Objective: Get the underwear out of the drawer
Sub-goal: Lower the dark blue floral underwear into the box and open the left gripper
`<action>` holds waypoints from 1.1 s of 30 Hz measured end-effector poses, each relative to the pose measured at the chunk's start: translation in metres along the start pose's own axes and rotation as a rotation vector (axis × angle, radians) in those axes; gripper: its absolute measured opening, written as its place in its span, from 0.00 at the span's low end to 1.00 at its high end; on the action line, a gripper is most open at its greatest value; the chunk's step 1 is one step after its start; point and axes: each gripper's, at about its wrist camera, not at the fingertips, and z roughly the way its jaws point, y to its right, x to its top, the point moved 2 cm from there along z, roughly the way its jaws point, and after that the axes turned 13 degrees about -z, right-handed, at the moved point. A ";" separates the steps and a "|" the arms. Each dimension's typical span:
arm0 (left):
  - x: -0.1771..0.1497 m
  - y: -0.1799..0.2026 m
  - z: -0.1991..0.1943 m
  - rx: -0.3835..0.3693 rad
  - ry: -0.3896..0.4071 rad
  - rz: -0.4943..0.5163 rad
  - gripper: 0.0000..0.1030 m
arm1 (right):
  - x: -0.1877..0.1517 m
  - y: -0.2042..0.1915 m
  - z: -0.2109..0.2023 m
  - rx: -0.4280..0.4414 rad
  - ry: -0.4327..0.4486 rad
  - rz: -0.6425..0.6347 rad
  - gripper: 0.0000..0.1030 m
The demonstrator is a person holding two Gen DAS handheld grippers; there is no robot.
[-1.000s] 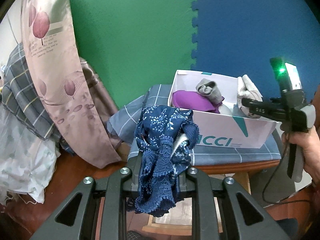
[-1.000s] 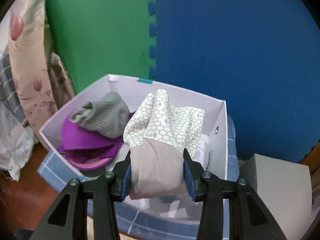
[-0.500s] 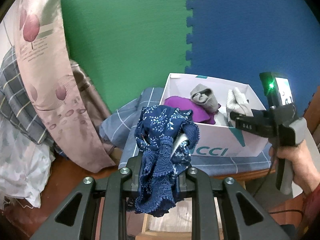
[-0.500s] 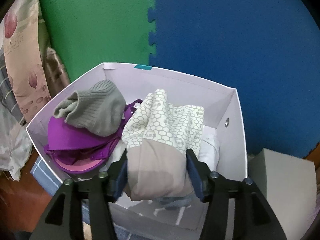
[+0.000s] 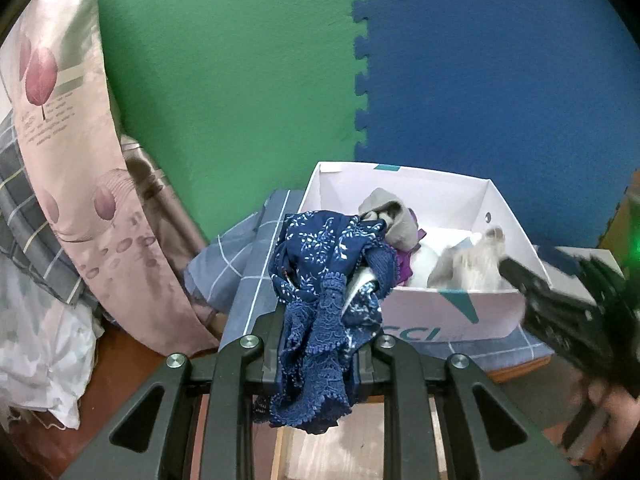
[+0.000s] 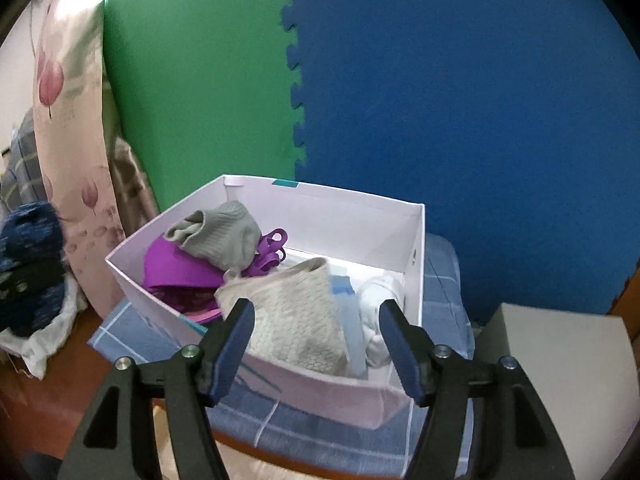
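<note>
**Q:** How are the tools set, and where is the underwear?

**A:** The left gripper (image 5: 318,354) is clamped on the navy lace underwear (image 5: 326,276), which is held clear of the white box (image 6: 280,376) serving as the drawer. The right gripper (image 6: 316,344) is spread wide above the box with nothing between its pads; the honeycomb-print garment (image 6: 298,316) lies inside, just beyond them.

**Q:** How is the step best carried out?

**A:** The left clamp is probably best kept firm, since loose lace is hung below the fingers and may be snagged.

**Q:** How is the item identified?

**A:** A dark blue floral print with scalloped lace trim is shown, bunched and draped.
</note>
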 end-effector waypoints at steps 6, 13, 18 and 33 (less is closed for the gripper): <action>0.012 0.014 0.010 -0.019 0.003 0.027 0.20 | -0.025 0.000 -0.017 0.026 -0.017 0.072 0.65; 0.023 0.032 0.028 -0.087 -0.035 0.028 0.20 | -0.047 0.006 -0.036 -0.037 0.040 0.117 0.65; 0.018 0.059 0.049 -0.148 -0.083 0.089 0.20 | -0.049 0.019 -0.033 -0.066 0.066 0.161 0.66; 0.030 0.094 0.130 -0.081 -0.203 0.049 0.21 | -0.077 0.038 -0.014 -0.067 0.070 0.211 0.68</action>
